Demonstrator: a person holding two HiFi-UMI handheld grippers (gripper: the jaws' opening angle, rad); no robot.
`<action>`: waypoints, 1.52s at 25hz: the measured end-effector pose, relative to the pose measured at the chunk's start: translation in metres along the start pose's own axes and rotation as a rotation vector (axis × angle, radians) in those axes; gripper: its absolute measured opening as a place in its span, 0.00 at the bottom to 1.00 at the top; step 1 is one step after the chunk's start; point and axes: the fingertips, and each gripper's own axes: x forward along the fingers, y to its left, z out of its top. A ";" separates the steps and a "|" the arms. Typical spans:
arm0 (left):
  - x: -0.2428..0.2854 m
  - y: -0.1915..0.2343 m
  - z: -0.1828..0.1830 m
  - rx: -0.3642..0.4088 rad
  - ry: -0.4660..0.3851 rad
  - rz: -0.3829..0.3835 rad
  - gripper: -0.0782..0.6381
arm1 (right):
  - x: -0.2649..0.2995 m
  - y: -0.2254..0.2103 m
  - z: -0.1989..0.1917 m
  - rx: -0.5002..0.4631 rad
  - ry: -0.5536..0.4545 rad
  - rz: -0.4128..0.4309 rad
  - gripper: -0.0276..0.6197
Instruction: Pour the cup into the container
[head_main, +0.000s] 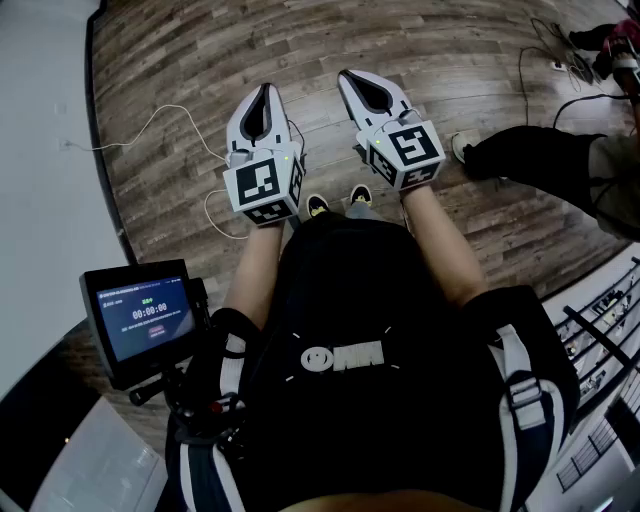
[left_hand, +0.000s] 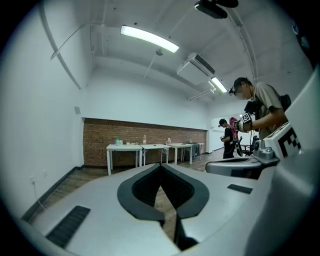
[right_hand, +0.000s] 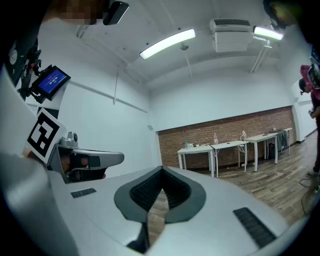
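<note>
Lying far beyond the left gripper (left_hand: 161, 166), tabletop items (left_hand: 144, 139) look unidentifiable.

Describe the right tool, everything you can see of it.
The right tool is a white plastic-looking shell with two dark ribbed pads, shut tip to tip with nothing between them. A cube with square markers sits at its rear. It points about level above the wooden floor, beside the left tool, apart from it.
</note>
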 end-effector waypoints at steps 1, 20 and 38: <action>0.000 0.000 -0.001 -0.003 0.003 -0.001 0.11 | 0.000 0.001 0.000 -0.002 0.001 0.000 0.04; 0.004 0.030 -0.019 -0.014 -0.007 -0.016 0.11 | 0.010 -0.014 0.003 -0.031 -0.088 -0.021 0.04; 0.337 0.094 0.052 -0.007 0.061 0.070 0.11 | 0.268 -0.257 0.078 0.002 -0.063 0.061 0.04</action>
